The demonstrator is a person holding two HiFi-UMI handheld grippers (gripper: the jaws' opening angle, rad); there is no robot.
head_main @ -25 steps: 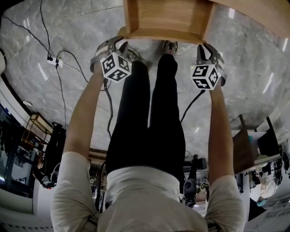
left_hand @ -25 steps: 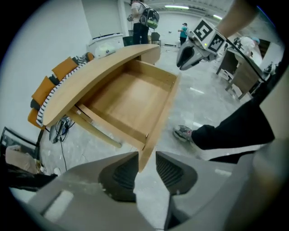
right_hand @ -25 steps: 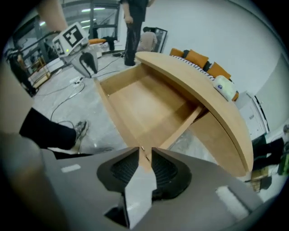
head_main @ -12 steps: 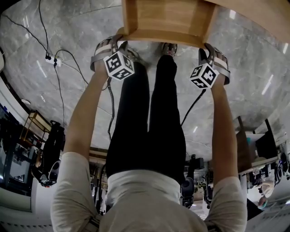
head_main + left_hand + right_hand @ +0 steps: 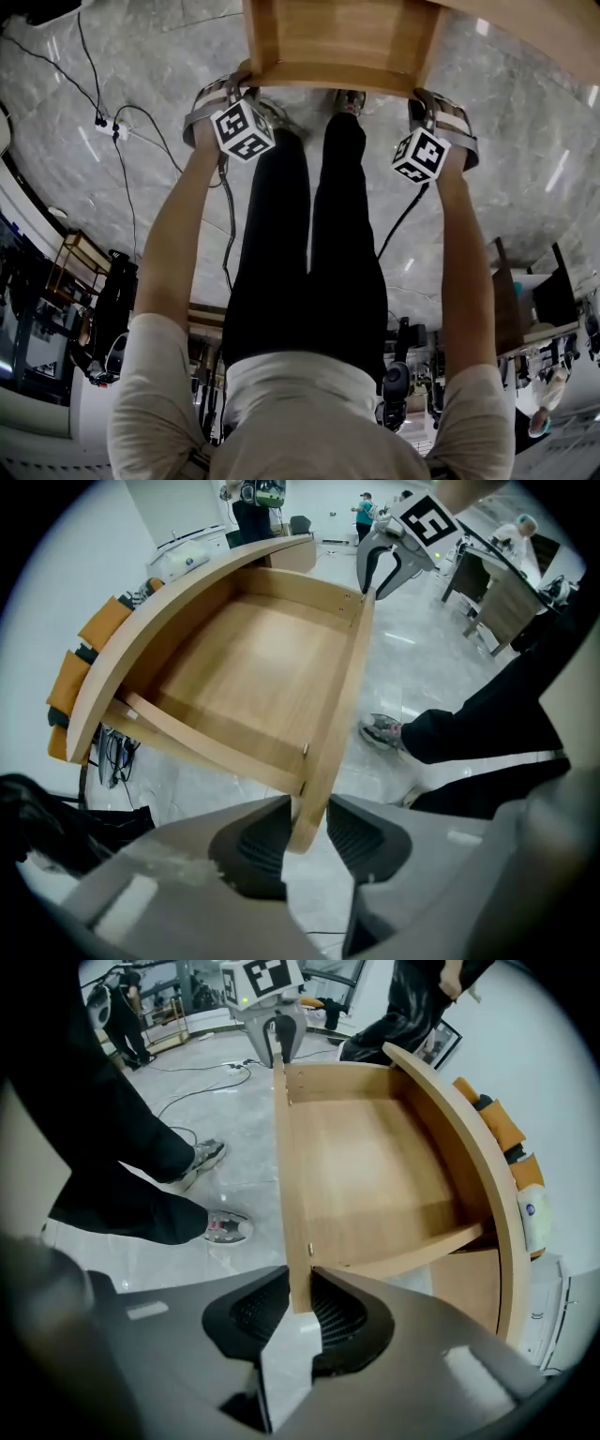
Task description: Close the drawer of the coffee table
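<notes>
The left gripper [image 5: 307, 829] is closing loosely around the drawer [image 5: 253, 667] front while the right gripper [image 5: 300, 1309] is closing, pads pressing it.

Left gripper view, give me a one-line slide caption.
Left gripper closing its fingers around the front panel of the open, empty light wooden drawer.
</notes>
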